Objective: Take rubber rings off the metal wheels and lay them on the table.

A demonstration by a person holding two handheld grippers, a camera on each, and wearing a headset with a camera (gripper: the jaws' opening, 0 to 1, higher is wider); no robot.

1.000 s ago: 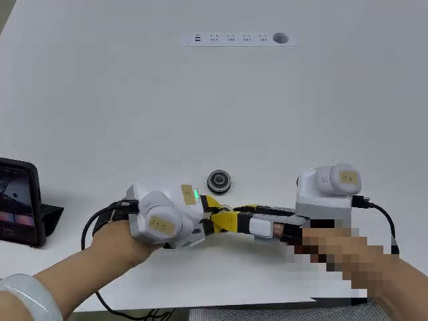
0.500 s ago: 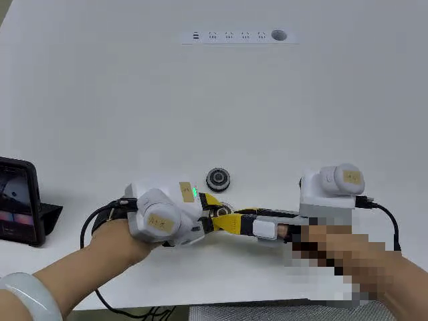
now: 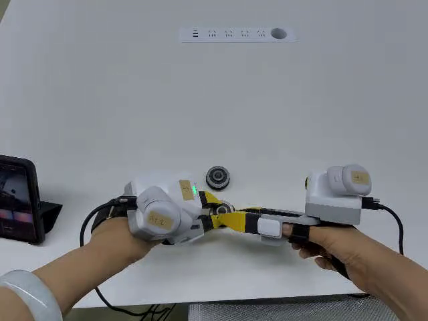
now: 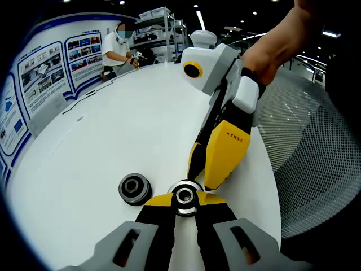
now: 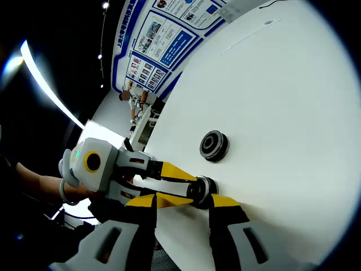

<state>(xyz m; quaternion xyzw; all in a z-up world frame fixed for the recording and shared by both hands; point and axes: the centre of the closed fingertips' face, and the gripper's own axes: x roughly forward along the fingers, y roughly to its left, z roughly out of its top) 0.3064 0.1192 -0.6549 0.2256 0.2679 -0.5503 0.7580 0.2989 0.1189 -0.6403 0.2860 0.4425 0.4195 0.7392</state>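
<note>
Close to the near edge of the white table (image 3: 134,100), the left gripper (image 4: 185,204) had its yellow-tipped jaws closed on a small metal wheel (image 4: 185,195), with one tip at each side of the wheel's dark rim. The right gripper (image 5: 189,201) faced it head-on from the table's right side. Its jaws stood apart, and the same wheel lay between their tips, close against one of them. A second wheel (image 3: 218,177) with a dark ring around it sat on the table just beyond the meeting jaws, touching neither gripper. A power strip (image 3: 237,35) lay along the far edge, and a dark-screened tablet (image 3: 17,200) stood at the left edge.
</note>
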